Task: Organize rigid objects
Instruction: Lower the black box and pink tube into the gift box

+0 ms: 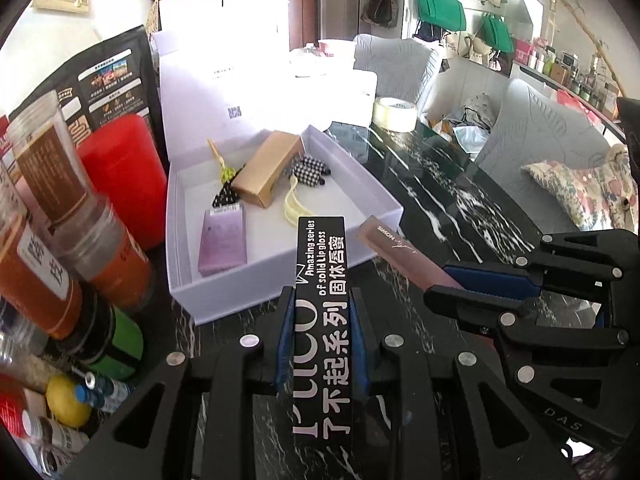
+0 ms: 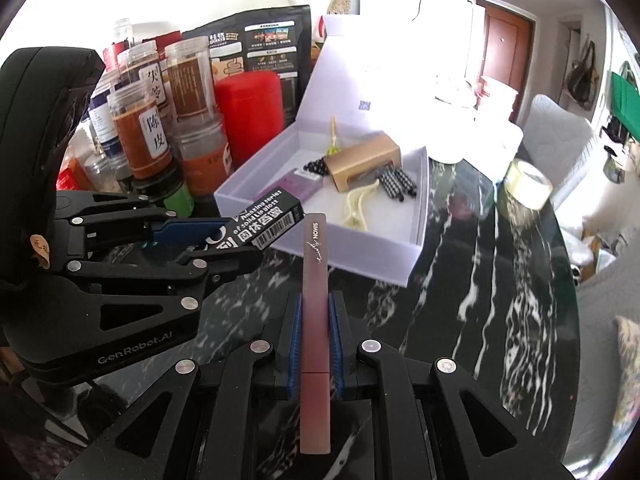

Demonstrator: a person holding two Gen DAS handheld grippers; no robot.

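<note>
At the bottom centre of my left view, my left gripper (image 1: pixel 320 344) is clenched on the black lip gloss box (image 1: pixel 322 312), its blue fingers (image 1: pixel 285 344) pressing both long sides. At the bottom centre of my right view, my right gripper (image 2: pixel 315 344) grips the slim pink tube (image 2: pixel 315 320) the same way. I judge both items are lifted off the dark marble worktop (image 2: pixel 480 280) and not yet stowed.

Just beyond them, in the middle of each frame, the open white box (image 1: pixel 224 292) already holds about 5 things: a purple carton (image 1: pixel 224 240), a gold carton (image 1: pixel 266 172), a cream hair clip (image 1: pixel 292 208), and checked hair ties (image 1: pixel 310 168).

So part of the sorting looks done; these 2 pieces remain to go in. Farther back, upper right, a tape roll (image 1: pixel 394 114) sits on the worktop; whether it belongs in the box I cannot tell.
</note>
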